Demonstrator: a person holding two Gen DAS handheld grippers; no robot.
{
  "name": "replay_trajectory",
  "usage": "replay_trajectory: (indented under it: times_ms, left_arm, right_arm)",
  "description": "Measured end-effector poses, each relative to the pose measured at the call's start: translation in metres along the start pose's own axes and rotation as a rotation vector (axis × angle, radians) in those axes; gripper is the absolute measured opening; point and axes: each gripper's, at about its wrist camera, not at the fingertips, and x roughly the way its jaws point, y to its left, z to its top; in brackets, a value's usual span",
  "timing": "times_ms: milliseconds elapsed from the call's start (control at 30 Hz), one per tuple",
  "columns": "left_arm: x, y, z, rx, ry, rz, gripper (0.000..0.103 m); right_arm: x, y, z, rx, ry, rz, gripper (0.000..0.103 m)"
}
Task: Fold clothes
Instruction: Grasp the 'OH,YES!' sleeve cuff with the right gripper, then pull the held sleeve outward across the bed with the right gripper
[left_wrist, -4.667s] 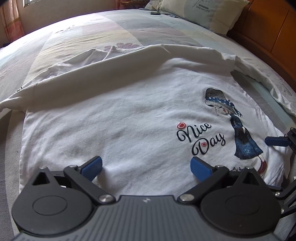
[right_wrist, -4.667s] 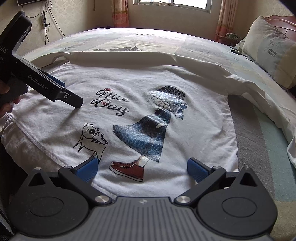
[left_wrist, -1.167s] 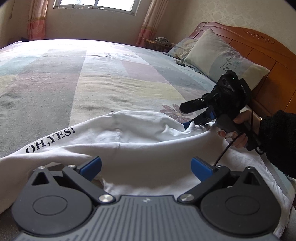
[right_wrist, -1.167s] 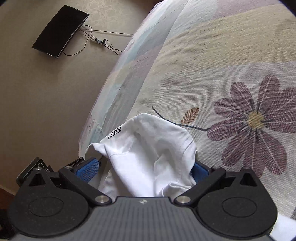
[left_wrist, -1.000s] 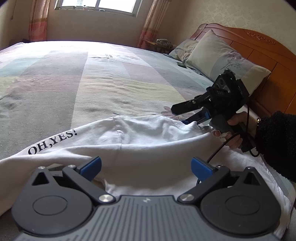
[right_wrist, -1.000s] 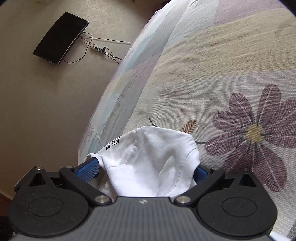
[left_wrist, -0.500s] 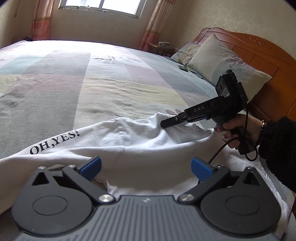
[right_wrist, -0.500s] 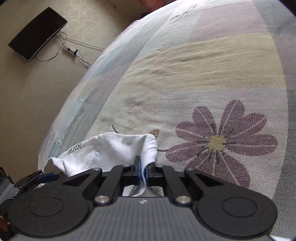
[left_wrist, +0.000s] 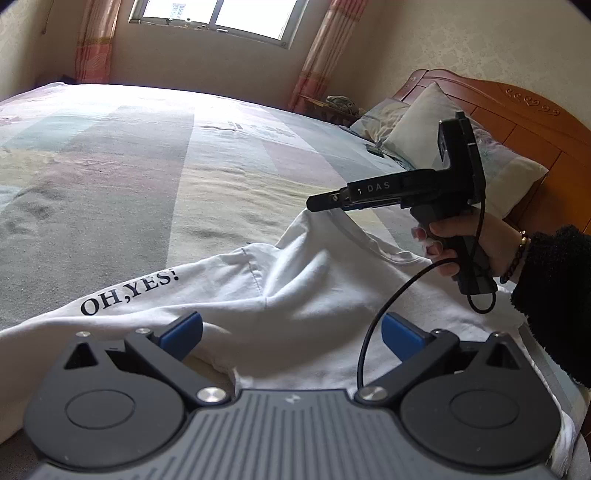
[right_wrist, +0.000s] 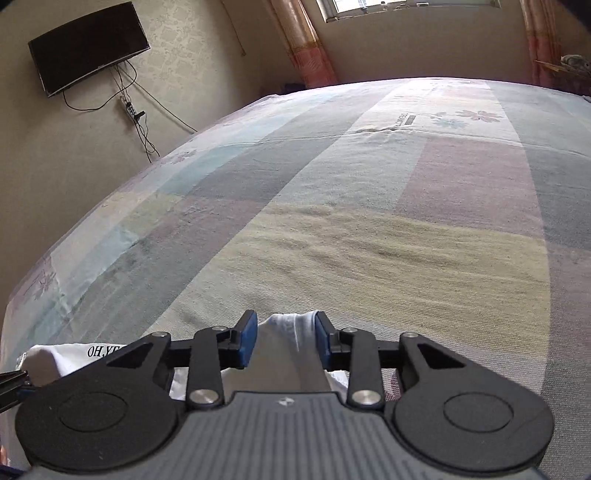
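White shirt (left_wrist: 303, 295) fold pinched between right gripper (right_wrist: 284, 338) pads, lifted off bed (right_wrist: 369, 221); left gripper (left_wrist: 291, 332) spread wide.

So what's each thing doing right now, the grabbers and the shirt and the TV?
Left gripper: open, over the shirt.
Right gripper: part open, shirt fold between its pads.
White shirt: rumpled on the bed, one fold lifted.
TV: screen dark.
Curtains: pulled aside.

shirts 1 (left_wrist: 314, 291) | grippers 2 (blue fingers (left_wrist: 181, 334)) | pillows 2 (left_wrist: 424, 122)
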Motion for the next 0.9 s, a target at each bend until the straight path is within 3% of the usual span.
replay_trajectory:
  times_ms: [200, 267, 300, 433, 667, 700, 733, 767, 833, 900]
  left_arm:
    - [-0.009, 0.011, 0.005, -0.020, -0.022, 0.028, 0.102]
    - [-0.011, 0.011, 0.005, -0.018, -0.024, 0.020, 0.102]
    - [-0.011, 0.011, 0.005, -0.016, -0.023, 0.010, 0.102]
    - [-0.007, 0.009, 0.004, 0.003, 0.012, -0.029, 0.102]
    - [0.001, 0.000, -0.001, 0.043, 0.072, -0.065, 0.102]
    - [0.001, 0.001, -0.002, 0.041, 0.072, -0.067, 0.102]
    - [0.001, 0.001, -0.002, 0.039, 0.071, -0.069, 0.102]
    - [0.001, 0.001, -0.003, 0.037, 0.071, -0.071, 0.102]
    - [0.001, 0.001, -0.003, 0.036, 0.070, -0.070, 0.102]
    - [0.000, 0.000, -0.003, 0.034, 0.064, -0.069, 0.102]
  right_arm:
    - [-0.009, 0.027, 0.017, -0.119, -0.072, -0.033, 0.048]
    - [-0.007, 0.037, 0.020, -0.154, -0.075, 0.010, 0.052]
    - [-0.002, 0.043, 0.021, -0.171, -0.040, 0.050, 0.055]
    - [0.037, 0.077, 0.006, -0.386, 0.154, 0.053, 0.055]
    - [0.073, 0.096, -0.011, -0.551, 0.284, 0.100, 0.055]
    - [0.074, 0.097, -0.011, -0.558, 0.291, 0.113, 0.048]
    - [0.073, 0.099, -0.009, -0.556, 0.296, 0.141, 0.022]
    - [0.072, 0.102, -0.009, -0.560, 0.293, 0.160, 0.004]
    - [0.074, 0.109, -0.009, -0.586, 0.285, 0.142, 0.005]
    - [0.079, 0.113, -0.001, -0.566, 0.224, 0.112, 0.005]
